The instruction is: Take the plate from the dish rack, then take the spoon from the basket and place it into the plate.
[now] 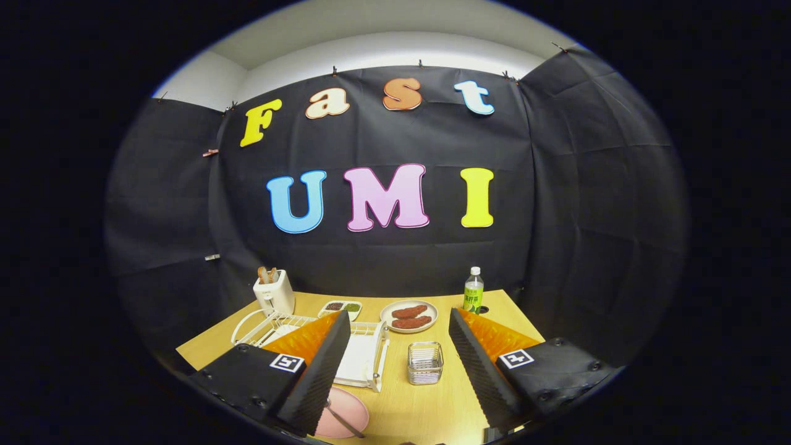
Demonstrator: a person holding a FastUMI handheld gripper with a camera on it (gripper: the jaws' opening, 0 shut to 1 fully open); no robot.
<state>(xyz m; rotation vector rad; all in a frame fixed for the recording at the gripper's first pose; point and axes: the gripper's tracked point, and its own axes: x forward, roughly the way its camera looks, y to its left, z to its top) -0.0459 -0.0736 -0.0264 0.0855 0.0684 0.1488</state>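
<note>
Judging progress from this view, I read the task as essentially complete. The pink plate lies flat on the wooden counter, just in front of the white dish rack and partly hidden behind the left finger, and a spoon rests across it with its handle slanting toward me. The small wire basket stands between the fingers and a little ahead of them; I cannot tell for certain whether anything is left in it, though it looks empty. Nothing further appears to remain beyond backing away.

I hold the gripper raised above the near edge of the counter, level and facing the back wall, its fingers spread wide apart and grasping nothing. Beyond the basket sit a plate of sausages, a green bottle, a condiment dish and a white toaster, all well apart from the fingers.
</note>
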